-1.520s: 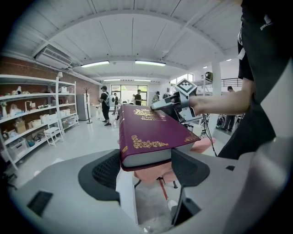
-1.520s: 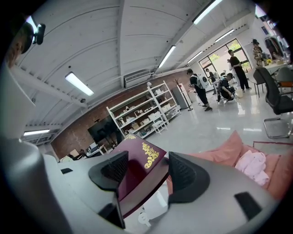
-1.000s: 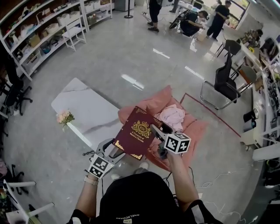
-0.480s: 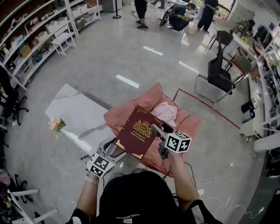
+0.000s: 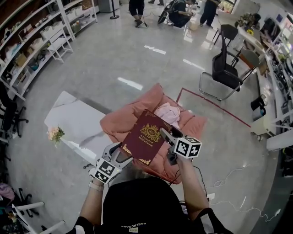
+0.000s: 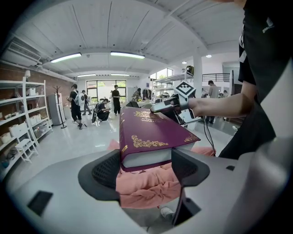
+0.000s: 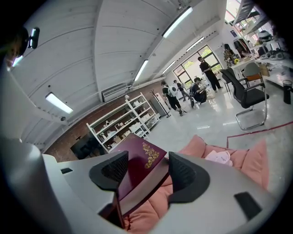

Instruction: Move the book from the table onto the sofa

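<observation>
Transfer step: thick maroon gold-tooled hardcover book (image 5: 145,137) is airborne, left gripper (image 6: 145,161) and right gripper (image 7: 146,171) each clamped on it, over the salmon-pink cloth-covered sofa (image 5: 121,123); next move, probably: lower flat, then unclamp.

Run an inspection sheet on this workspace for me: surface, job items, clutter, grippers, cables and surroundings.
Surface: marble-look table with a flower bunch near its edge.
Job's things: maroon book held up over the pink-covered sofa, not yet set down.
Clutter: pale pink cloth lying on the sofa.
Grippers: left gripper and right gripper both shut on the book, at opposite edges.
Cables: thin loose cables on the floor to the right.
Surroundings: shelving, black office chair, people far off.
</observation>
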Available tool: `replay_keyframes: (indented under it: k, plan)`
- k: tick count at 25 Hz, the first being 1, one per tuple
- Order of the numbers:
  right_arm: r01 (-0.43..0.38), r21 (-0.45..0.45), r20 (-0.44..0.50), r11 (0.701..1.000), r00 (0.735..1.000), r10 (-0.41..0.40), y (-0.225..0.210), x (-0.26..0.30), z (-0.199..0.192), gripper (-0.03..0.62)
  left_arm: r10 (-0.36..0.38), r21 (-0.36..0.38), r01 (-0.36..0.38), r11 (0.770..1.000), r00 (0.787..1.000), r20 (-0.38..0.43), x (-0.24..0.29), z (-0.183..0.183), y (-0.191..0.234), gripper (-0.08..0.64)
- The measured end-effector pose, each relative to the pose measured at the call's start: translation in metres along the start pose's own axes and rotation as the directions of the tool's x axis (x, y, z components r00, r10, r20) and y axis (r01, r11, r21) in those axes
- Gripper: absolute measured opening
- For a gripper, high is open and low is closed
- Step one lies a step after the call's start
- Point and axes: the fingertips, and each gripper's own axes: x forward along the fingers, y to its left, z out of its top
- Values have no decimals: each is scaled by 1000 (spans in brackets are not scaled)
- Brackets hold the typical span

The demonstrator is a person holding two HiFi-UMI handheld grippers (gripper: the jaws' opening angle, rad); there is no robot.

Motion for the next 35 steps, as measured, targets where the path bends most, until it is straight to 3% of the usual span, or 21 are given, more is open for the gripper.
replay_keyframes:
  k: [16, 35]
  plan:
    - [102, 124, 21, 987, 994, -106, -57, -7, -5, 293, -136, 33, 138, 990, 989, -56, 50, 7, 8, 359]
    - [209, 303, 6, 930, 975, -221, -127, 14, -15, 293, -294, 42, 302, 952, 945, -142, 116, 12, 43, 359]
